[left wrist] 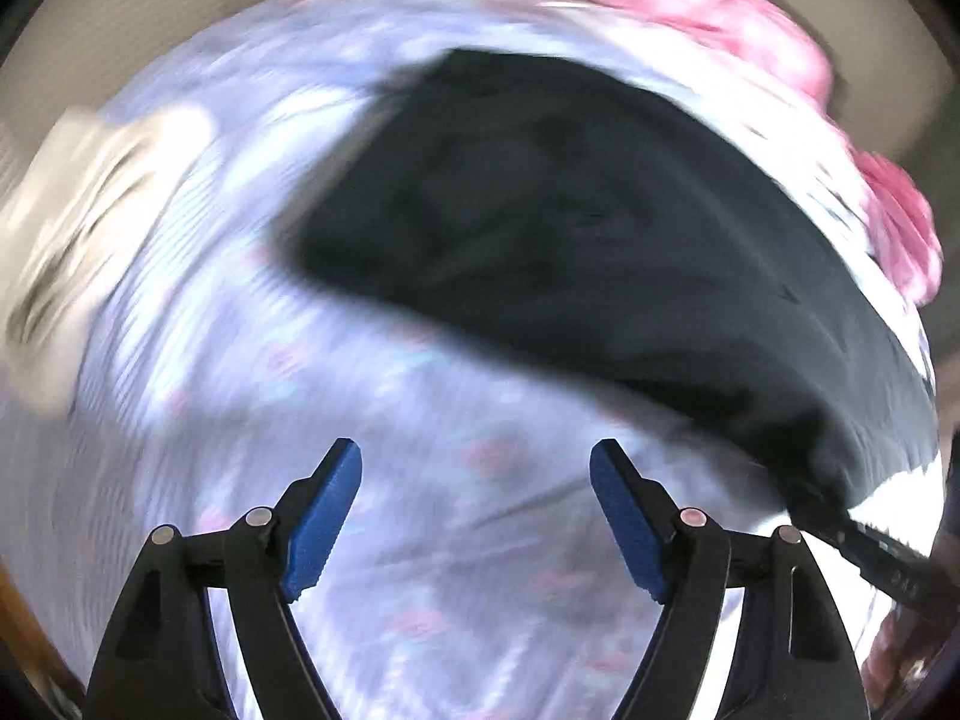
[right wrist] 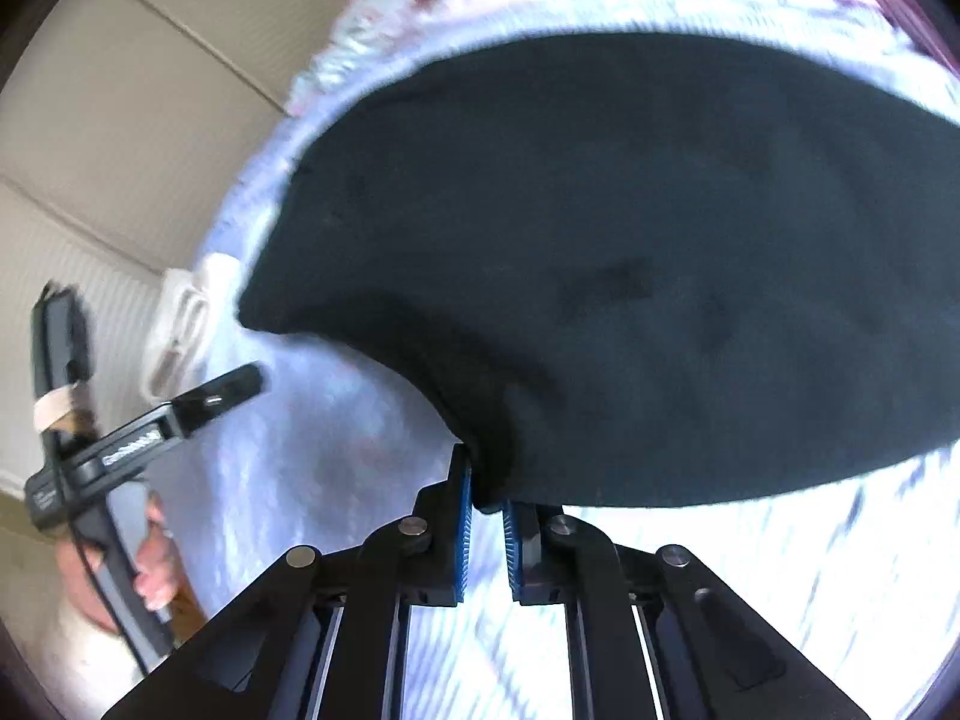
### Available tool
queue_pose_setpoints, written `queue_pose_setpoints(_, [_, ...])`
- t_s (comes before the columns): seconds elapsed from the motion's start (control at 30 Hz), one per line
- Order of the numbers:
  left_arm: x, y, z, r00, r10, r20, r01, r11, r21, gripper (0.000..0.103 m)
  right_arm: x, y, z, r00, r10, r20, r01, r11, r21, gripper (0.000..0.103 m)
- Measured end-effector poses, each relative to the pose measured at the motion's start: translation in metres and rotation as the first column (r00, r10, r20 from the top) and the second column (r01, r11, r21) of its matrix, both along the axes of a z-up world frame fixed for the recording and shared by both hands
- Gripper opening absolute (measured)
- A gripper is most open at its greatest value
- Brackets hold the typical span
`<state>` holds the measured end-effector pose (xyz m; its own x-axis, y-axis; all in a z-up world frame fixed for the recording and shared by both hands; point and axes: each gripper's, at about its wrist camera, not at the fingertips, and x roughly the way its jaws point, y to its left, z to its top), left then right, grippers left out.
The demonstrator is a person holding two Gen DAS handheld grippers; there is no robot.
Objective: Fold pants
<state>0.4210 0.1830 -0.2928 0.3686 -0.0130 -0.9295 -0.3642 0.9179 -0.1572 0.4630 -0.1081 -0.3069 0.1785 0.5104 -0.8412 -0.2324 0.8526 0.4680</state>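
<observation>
Pants (right wrist: 600, 270) lie spread on the bed (left wrist: 420, 540), one corner raised between the right gripper (right wrist: 487, 516) fingers. Left gripper (left wrist: 477, 516) hangs over bare bedding beside them. Bunched bedding (left wrist: 690, 6) lies along the far edge.

Black gripper (left wrist: 476, 516) arms, blue ridged pads (left wrist: 324, 522), silver pins.
</observation>
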Motion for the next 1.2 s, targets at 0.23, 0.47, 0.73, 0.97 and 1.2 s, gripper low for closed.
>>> queue_pose_setpoints(0.23, [0.024,0.041,-0.005,0.991,0.113,0.073,-0.103,0.986,-0.130,0.079,0.010,0.022,-0.009,1.000,-0.010,-0.023,0.006,0.990,-0.144,0.010])
queue_pose_setpoints(0.47, [0.061,0.051,-0.029,0.981,0.177,0.075,-0.157,0.963,-0.221,0.080,0.019,0.027,-0.016,0.992,-0.091,-0.087,0.075,0.983,-0.165,0.010])
queue_pose_setpoints(0.73, [0.077,0.049,-0.039,0.977,0.210,0.036,-0.207,0.975,-0.084,0.070,0.015,0.038,-0.020,0.990,-0.079,-0.117,0.051,0.973,-0.224,0.011])
queue_pose_setpoints(0.97, [0.078,0.042,-0.034,0.991,0.134,0.000,-0.134,0.991,-0.004,0.072,0.018,0.042,-0.025,0.991,-0.049,-0.126,0.019,0.973,-0.231,0.015])
queue_pose_setpoints(1.2, [0.034,0.004,0.034,0.997,-0.060,0.043,0.046,0.964,0.263,0.074,-0.017,0.013,0.021,0.996,-0.087,-0.002,0.085,0.975,-0.208,0.050])
